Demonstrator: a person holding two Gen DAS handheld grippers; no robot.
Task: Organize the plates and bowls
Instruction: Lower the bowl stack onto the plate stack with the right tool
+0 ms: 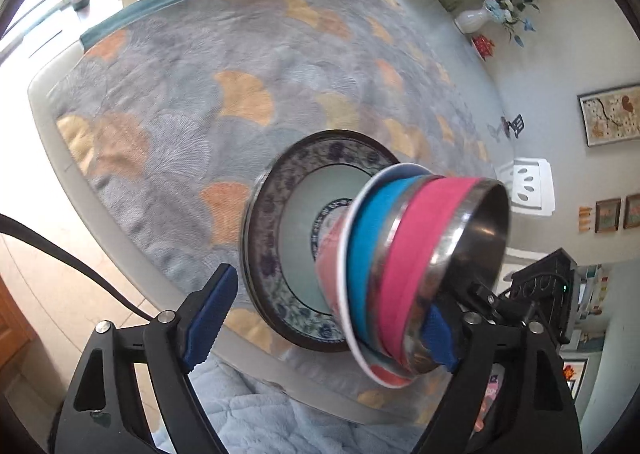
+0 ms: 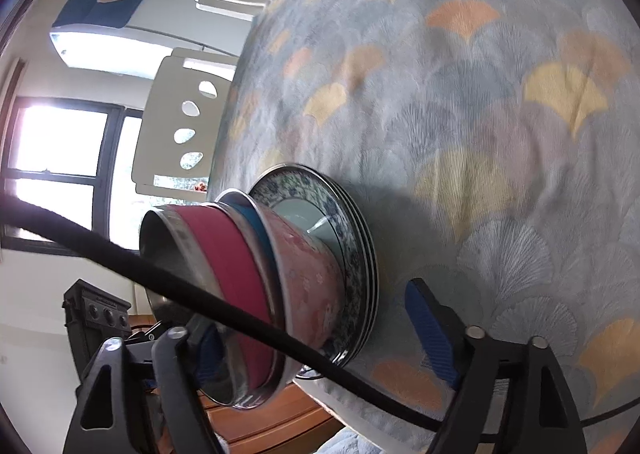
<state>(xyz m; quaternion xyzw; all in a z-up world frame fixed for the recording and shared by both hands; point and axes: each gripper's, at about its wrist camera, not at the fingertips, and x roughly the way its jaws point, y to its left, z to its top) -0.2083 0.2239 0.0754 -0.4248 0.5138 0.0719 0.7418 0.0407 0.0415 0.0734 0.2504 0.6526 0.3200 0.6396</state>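
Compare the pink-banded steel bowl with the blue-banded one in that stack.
The pink-banded bowl sits on top of the stack with its dark inside showing; the blue-banded bowl sits under it, its inside covered. The pink-banded bowl shows a wide band of colour, the blue-banded bowl a narrower strip in the right wrist view. Both have metal rims and stand nested above the floral plates.

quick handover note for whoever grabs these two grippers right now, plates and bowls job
Left gripper: open, straddling the stack, pads not clearly pressing.
Right gripper: open, also around the stack, no grip evident.
Stack sits near the table edge on the leaf-pattern tablecloth: floral plates at the bottom, then a pink patterned bowl, a blue-banded bowl, and a pink-banded steel bowl on top.
Done: all visible dishes are nested in one pile.
Left: check the pile is steady, then back both grippers away.
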